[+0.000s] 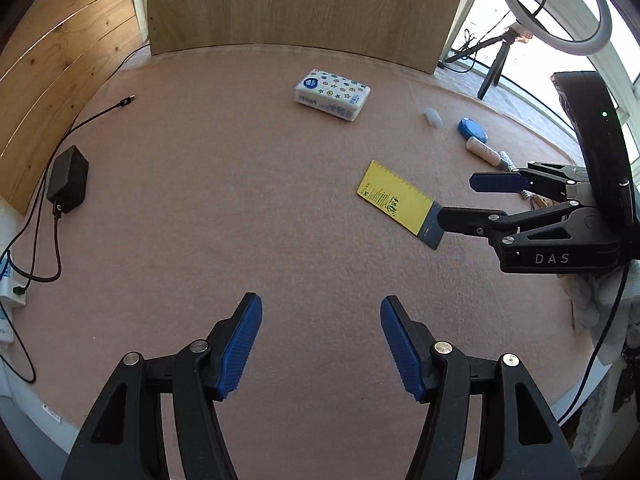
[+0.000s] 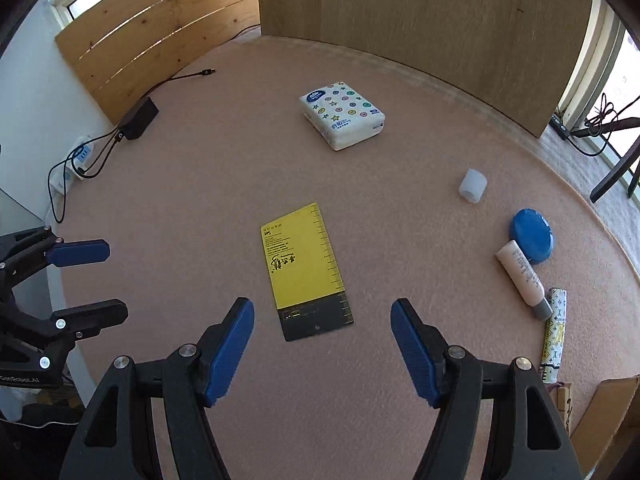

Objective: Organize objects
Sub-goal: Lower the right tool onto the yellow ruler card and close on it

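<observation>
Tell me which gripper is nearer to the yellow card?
Right. The right gripper hovers open just short of the yellow card; the left gripper is open further off to its side.

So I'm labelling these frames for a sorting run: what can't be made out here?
- Left wrist view: near end of the yellow card, covered by the right gripper.
- Right wrist view: cardboard box, cut off by the edge.
- Both views: print on the white tube, too small.
- Left wrist view: patterned stick, hidden behind that gripper.
</observation>
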{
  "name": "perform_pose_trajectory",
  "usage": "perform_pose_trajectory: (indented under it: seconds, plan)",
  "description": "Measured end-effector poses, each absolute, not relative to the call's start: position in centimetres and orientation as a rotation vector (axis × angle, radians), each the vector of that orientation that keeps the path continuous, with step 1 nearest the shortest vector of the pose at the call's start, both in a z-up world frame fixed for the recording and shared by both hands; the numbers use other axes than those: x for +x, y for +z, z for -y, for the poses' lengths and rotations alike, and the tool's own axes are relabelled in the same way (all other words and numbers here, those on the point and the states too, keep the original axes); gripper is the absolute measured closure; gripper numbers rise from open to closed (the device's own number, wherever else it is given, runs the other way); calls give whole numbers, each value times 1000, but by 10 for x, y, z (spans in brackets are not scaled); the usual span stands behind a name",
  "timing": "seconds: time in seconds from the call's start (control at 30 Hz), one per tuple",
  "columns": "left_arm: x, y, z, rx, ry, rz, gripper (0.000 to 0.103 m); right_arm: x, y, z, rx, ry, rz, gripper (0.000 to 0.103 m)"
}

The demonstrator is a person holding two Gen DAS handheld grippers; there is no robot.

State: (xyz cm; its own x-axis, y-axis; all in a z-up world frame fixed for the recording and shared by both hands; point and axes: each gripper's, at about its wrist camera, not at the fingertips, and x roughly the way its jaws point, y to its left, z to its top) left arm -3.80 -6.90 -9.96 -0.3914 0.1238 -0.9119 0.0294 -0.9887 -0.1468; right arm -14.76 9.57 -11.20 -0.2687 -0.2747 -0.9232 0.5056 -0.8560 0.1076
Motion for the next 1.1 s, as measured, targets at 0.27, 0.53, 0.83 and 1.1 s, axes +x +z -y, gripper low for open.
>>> perform_pose_trajectory:
  seconds: [0.27,0.53,0.83,1.1]
  plan:
    - [-31,-99,96,-1709,2587,282,37,-167,-144,-61,1587,-2101,-396,36]
    - [-30,-99,109,-1707,2594,320,37,-174,-152,-50,1606,-2091,-462,36]
    - [-28,-101,113,-1706,2591,351,37,-172,-151,-46,1629,-2069,-491,44]
    - [-30,-102,108,-1704,2585,359,37,-165,-147,-50,1632,-2070,-473,55]
